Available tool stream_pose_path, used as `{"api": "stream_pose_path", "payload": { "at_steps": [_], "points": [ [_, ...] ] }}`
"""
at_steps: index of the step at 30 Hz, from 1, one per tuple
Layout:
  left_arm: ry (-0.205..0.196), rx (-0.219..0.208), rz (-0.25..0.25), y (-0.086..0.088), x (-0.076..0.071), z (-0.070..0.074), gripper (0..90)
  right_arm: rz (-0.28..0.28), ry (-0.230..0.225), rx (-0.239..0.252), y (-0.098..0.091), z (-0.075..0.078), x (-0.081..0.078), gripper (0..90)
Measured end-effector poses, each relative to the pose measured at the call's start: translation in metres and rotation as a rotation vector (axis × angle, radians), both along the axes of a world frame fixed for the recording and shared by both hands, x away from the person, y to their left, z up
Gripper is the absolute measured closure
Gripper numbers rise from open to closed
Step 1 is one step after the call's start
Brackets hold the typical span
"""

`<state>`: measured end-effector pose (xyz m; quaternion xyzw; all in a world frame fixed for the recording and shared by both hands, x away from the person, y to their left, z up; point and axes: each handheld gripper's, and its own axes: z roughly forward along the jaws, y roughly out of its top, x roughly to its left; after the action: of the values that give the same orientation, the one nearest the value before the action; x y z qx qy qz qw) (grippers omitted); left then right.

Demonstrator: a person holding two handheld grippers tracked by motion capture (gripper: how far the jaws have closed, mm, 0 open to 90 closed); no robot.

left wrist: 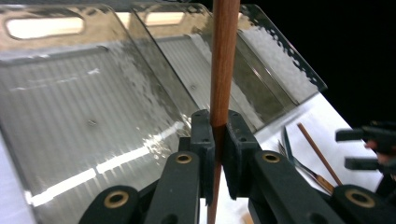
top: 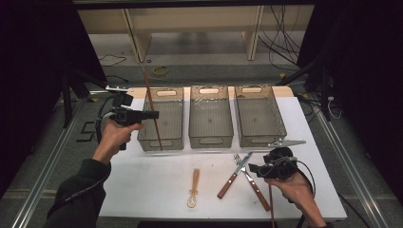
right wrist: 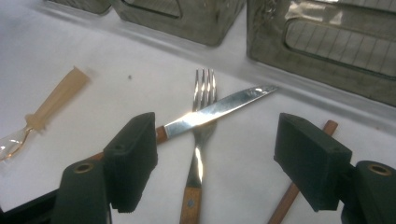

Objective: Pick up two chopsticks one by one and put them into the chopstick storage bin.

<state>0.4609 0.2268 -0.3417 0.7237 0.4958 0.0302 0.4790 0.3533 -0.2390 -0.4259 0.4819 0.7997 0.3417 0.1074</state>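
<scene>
My left gripper [top: 153, 115] is shut on a long brown chopstick [top: 148, 90] and holds it nearly upright over the front left part of the left clear bin [top: 172, 124]. In the left gripper view the jaws pinch the chopstick [left wrist: 224, 56] at its middle, with the bins behind it. My right gripper [top: 253, 168] is open, low over a crossed knife [top: 228, 185] and fork [top: 258, 191] with wooden handles. In the right gripper view the fork [right wrist: 203, 135] and knife blade [right wrist: 219, 107] lie between the open pads [right wrist: 130, 158]. A second chopstick [right wrist: 329, 127] lies beside the right pad.
A middle bin [top: 210, 124] and a right bin [top: 260, 118] stand in a row with the left one at the back of the white table [top: 152, 180]. A small spoon with a pale handle [top: 194, 186] lies near the front. A silver utensil [top: 286, 142] rests by the right bin.
</scene>
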Motion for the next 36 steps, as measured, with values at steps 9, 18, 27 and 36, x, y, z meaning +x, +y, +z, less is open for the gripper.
{"api": "stream_pose_path", "payload": {
  "at_steps": [9,18,27,36],
  "points": [
    [0.022,0.018,0.061,0.006,0.030,0.008,83.5,0.010,0.010,0.002,-0.002,-0.004,-0.002,29.8],
    [0.031,0.071,0.121,0.001,0.051,-0.004,83.4,0.014,0.022,0.004,-0.002,-0.007,-0.001,29.8],
    [0.069,0.166,0.135,-0.007,0.061,-0.029,83.2,0.015,0.023,0.005,-0.003,-0.007,-0.001,29.9],
    [0.099,0.201,0.145,-0.004,0.064,-0.049,82.6,0.017,0.028,0.004,-0.002,-0.009,-0.001,29.9]
  ]
}}
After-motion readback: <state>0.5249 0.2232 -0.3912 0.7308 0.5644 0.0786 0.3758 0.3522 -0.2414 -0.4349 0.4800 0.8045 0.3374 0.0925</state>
